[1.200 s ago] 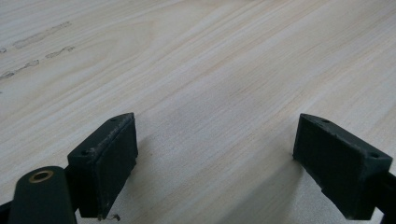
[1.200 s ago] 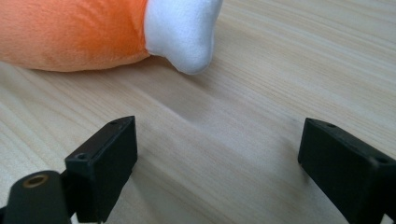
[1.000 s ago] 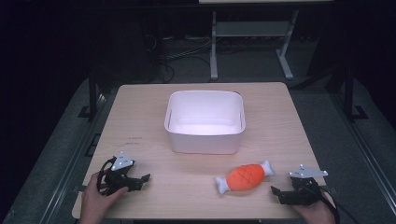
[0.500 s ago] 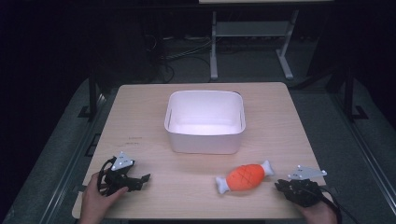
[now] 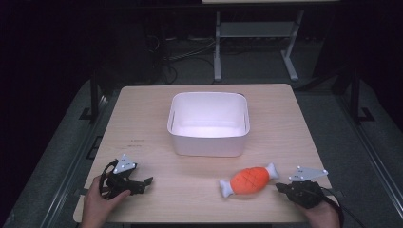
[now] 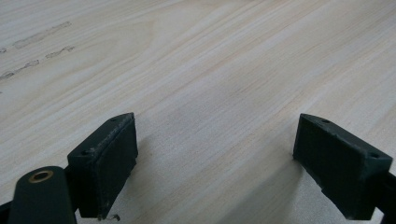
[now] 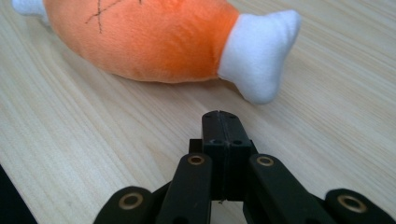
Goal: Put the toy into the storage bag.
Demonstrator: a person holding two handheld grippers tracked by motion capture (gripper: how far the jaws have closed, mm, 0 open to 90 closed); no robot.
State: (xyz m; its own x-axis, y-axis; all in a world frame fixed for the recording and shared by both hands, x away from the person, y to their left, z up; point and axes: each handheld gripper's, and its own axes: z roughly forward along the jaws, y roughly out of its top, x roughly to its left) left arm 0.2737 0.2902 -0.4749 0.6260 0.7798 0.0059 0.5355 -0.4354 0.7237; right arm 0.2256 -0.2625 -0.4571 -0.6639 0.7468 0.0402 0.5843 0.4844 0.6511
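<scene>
Fuzzy orange plush drumstick (image 7: 140, 39) lies before clenched right tongs (image 7: 220, 122); left tongs (image 6: 224, 163) released.

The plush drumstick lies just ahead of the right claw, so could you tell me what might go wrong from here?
The right claw is shut, so advancing would likely push the plush drumstick rather than grasp it. The toy lies near the table's front edge, so a nudge might slide it off.

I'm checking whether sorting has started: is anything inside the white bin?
Nothing shows inside the white bin: its floor looks bare. The near wall hides a strip of floor right behind it. The plush drumstick lies on the table, outside the bin.
</scene>
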